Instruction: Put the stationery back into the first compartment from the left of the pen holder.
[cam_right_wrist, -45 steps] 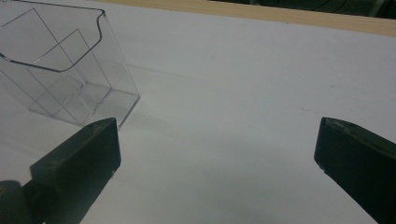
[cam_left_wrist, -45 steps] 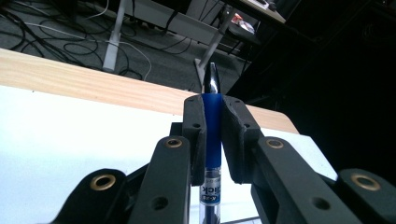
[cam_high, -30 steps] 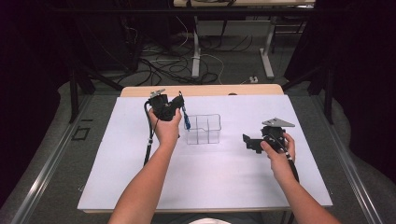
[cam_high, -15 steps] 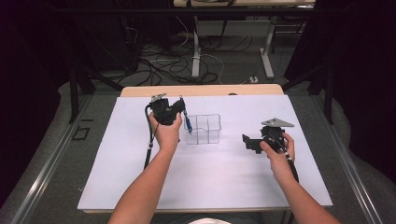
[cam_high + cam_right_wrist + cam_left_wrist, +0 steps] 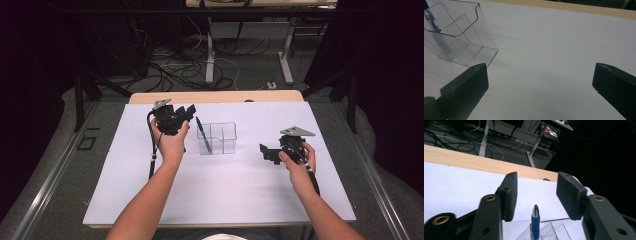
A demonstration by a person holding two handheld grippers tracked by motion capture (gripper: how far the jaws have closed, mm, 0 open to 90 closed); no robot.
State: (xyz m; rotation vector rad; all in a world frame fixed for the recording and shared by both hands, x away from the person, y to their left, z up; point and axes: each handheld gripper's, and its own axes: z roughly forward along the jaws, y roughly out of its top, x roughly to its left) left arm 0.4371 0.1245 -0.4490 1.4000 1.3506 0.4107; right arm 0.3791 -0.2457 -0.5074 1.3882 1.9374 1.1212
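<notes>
A clear plastic organiser (image 5: 217,138) with compartments stands on the white table sheet (image 5: 220,190). A blue pen (image 5: 203,135) leans in its left compartment, tip end up. My left gripper (image 5: 189,111) is held just left of the pen's top, open, with nothing between its jaws; in the left gripper view the pen (image 5: 535,221) rises between and beyond the open jaws. My right gripper (image 5: 265,152) hovers low over the sheet to the right of the organiser (image 5: 459,35), open and empty.
The wooden table edge (image 5: 215,96) runs along the back of the sheet. Behind it lie floor cables (image 5: 175,65) and desk legs (image 5: 210,50). Bare sheet spreads in front of the organiser and around both hands.
The left gripper has let go of the pen and drawn back to the left; the pen now leans in the organiser. The right gripper has stayed put.
</notes>
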